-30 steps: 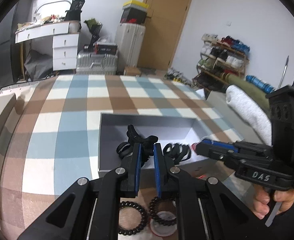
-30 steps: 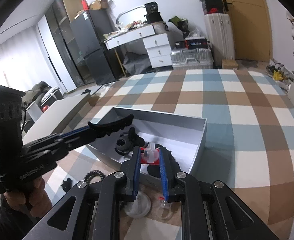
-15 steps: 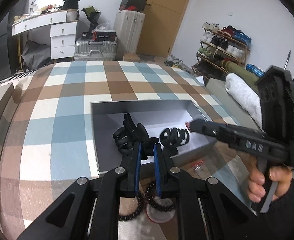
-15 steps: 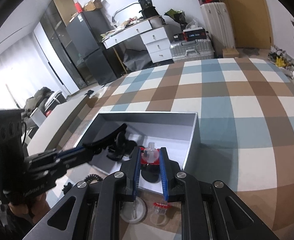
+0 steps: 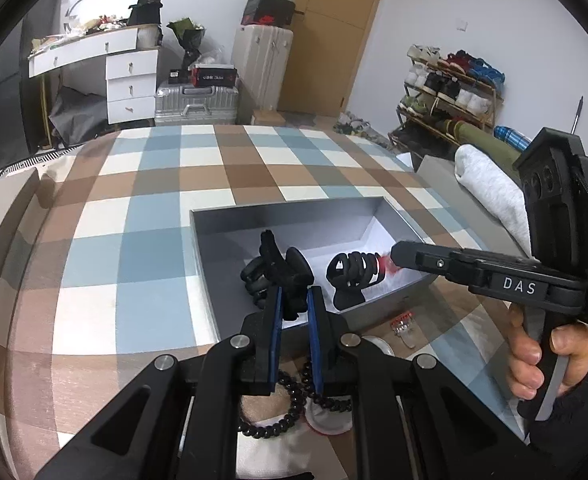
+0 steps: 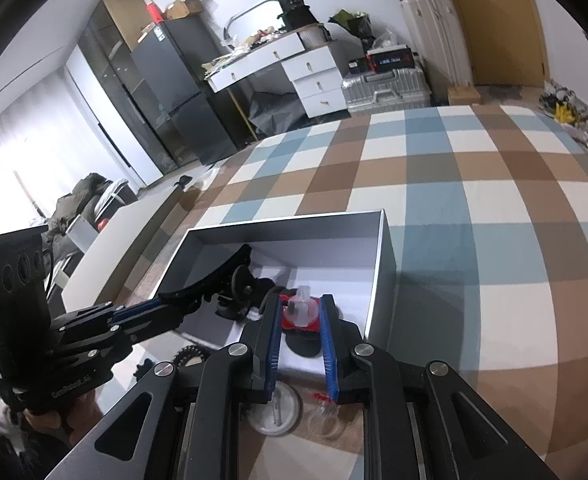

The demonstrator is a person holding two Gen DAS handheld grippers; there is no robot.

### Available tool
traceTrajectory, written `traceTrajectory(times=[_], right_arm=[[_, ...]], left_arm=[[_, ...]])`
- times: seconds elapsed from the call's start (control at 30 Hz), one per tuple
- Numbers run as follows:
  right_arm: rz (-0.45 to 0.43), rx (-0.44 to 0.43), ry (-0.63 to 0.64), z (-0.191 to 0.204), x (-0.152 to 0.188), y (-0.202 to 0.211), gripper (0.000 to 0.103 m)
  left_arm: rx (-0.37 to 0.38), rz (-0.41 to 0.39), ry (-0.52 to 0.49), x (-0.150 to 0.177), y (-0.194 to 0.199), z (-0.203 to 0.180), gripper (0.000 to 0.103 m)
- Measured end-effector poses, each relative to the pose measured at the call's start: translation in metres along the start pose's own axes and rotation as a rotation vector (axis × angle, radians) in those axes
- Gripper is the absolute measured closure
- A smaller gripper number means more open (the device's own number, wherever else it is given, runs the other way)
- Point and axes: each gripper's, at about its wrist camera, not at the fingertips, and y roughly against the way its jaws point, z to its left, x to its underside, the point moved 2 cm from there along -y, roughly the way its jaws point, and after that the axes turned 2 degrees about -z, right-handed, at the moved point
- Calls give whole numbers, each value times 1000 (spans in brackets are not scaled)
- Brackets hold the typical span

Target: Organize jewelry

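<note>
Two items are held over the grey box [image 5: 214,280]: a black hair claw [image 5: 290,276] pinched narrow in the left gripper [image 5: 294,300], a red-and-clear piece [image 6: 300,312] between the right gripper [image 6: 302,320] fingers. Released early, either could be dropped outside; the grippers may collide.

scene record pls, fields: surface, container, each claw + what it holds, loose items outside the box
surface: blue, brown and white checked tablecloth
container: open grey cardboard box, white inside
left claw: shut on black plastic hair claw clip, over the box
right claw: shut on small clear and red plastic piece, over the box
in box: another black hair clip
outside box: black beaded bracelet, round white lid
</note>
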Motion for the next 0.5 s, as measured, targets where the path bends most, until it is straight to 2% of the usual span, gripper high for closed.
traceTrajectory(times=[0.07,0.23,0.33,0.37,0.4,0.5], right_arm=[[3,-9,-15,0,1,0,83],[-34,-4,0,5,1,10,80],[-57,16,29,11,2,19,74],[-63,24,38,13,3,21,74],[-74,40,49,15,3,25,67],[-84,79,63,18,8,33,40]], left_arm=[[-7,-6,-3,0,2,0,94],[-36,-42,-36,1,14,-4,78],[-66,-65,-64,3,22,-7,61],[-69,-73,-65,4,25,-7,51],[-70,-80,-60,6,28,-6,40],[-74,-83,-36,11,36,-1,25]])
